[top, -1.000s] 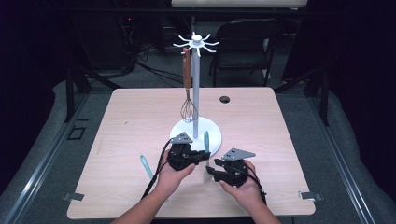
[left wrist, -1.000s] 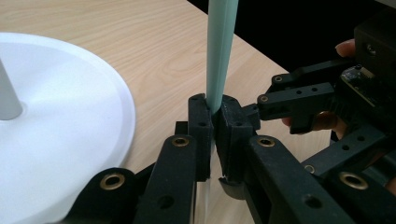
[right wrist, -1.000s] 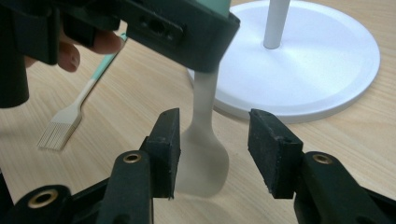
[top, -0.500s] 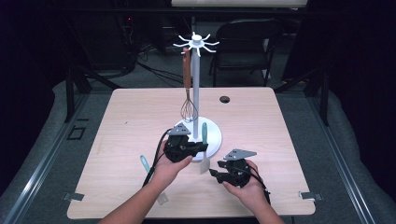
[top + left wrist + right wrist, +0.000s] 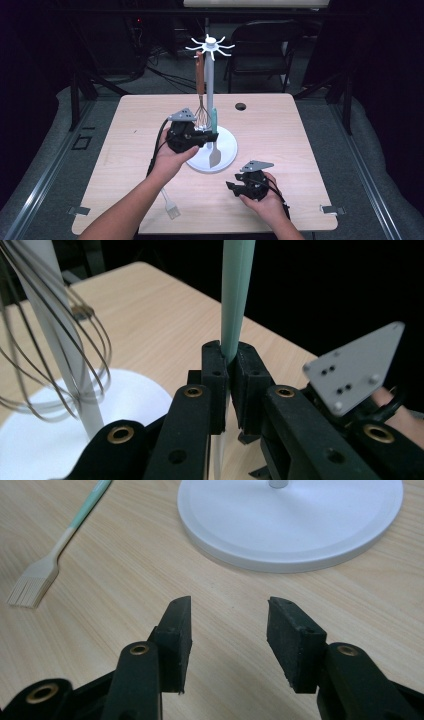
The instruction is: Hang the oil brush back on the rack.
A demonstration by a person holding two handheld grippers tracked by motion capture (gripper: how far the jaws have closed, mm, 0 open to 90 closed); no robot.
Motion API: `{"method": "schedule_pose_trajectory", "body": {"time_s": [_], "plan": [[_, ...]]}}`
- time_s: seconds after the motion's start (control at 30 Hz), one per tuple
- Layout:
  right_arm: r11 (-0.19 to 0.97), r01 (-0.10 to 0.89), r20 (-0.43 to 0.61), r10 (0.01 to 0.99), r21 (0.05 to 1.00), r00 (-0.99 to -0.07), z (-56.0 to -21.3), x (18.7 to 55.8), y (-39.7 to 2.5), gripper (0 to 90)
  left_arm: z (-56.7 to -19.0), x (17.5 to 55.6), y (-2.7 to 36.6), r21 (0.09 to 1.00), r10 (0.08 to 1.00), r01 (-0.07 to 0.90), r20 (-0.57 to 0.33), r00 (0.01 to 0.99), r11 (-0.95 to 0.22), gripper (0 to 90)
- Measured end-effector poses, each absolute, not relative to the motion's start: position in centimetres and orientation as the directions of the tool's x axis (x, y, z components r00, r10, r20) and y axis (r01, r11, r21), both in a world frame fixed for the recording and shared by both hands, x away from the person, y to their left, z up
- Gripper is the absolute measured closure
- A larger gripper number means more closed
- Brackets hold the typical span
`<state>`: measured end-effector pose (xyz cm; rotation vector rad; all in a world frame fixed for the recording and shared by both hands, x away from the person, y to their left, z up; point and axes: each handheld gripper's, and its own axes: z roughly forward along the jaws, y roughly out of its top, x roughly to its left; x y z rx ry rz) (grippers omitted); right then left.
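— Where's the spatula (image 5: 214, 141)?
— My left tongs (image 5: 229, 385) pinch it over the stand's base (image 5: 227, 150); its tip is hidden. I lifted it. My right tongs (image 5: 229, 630) stay spread near the table's front edge.

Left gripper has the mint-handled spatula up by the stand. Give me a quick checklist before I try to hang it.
1. Grip on spatula: left gripper is shut on the mint handle, blade hanging down. Ok.
2. Free hook on the stand: several white prongs at the top look bare. Ok.
3. Hanging hole at the handle's end: too small to see. Cannot tell.
4. Whisk clearance: it hangs close beside the spatula and could be knocked. Not ok.
5. Right gripper: open, holding nothing, low over the table, apart from the stand's base. Ok.
6. Brush: lies flat on the table, out of the lift path. Ok.
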<state>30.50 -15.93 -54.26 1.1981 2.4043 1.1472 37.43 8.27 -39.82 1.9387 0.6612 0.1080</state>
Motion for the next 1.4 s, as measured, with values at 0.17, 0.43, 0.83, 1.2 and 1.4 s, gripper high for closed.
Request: {"method": "schedule_pose_trajectory", "body": {"time_s": [0.17, 0.43, 0.83, 1.2, 1.4], "plan": [[0.352, 0.586, 0.148, 0.756, 0.73, -0.638, -54.5, 30.5, -15.9, 52.7, -36.8, 38.0, 8.5, 0.878, 0.478, 0.373, -0.2, 0.855, -0.299, 85.0], [0.352, 0.587, 0.149, 0.756, 0.73, -0.638, -54.8, 30.6, -15.9, 52.7, -33.0, 38.9, 8.1, 0.887, 0.454, 0.347, -0.185, 0.871, -0.304, 85.0], [0.347, 0.594, 0.151, 0.762, 0.726, -0.63, -54.9, 30.8, -16.2, 52.7, -29.8, 40.5, 7.8, 0.892, 0.436, 0.356, -0.213, 0.875, -0.278, 85.0], [0.352, 0.592, 0.149, 0.759, 0.725, -0.634, -54.9, 30.7, -16.0, 52.5, -30.2, 42.0, 8.1, 0.878, 0.453, 0.408, -0.266, 0.851, -0.251, 85.0], [0.355, 0.592, 0.148, 0.758, 0.724, -0.635, -55.0, 30.8, -16.1, 52.5, -30.6, 42.6, 8.4, 0.874, 0.468, 0.428, -0.286, 0.836, -0.23, 85.0]]}}
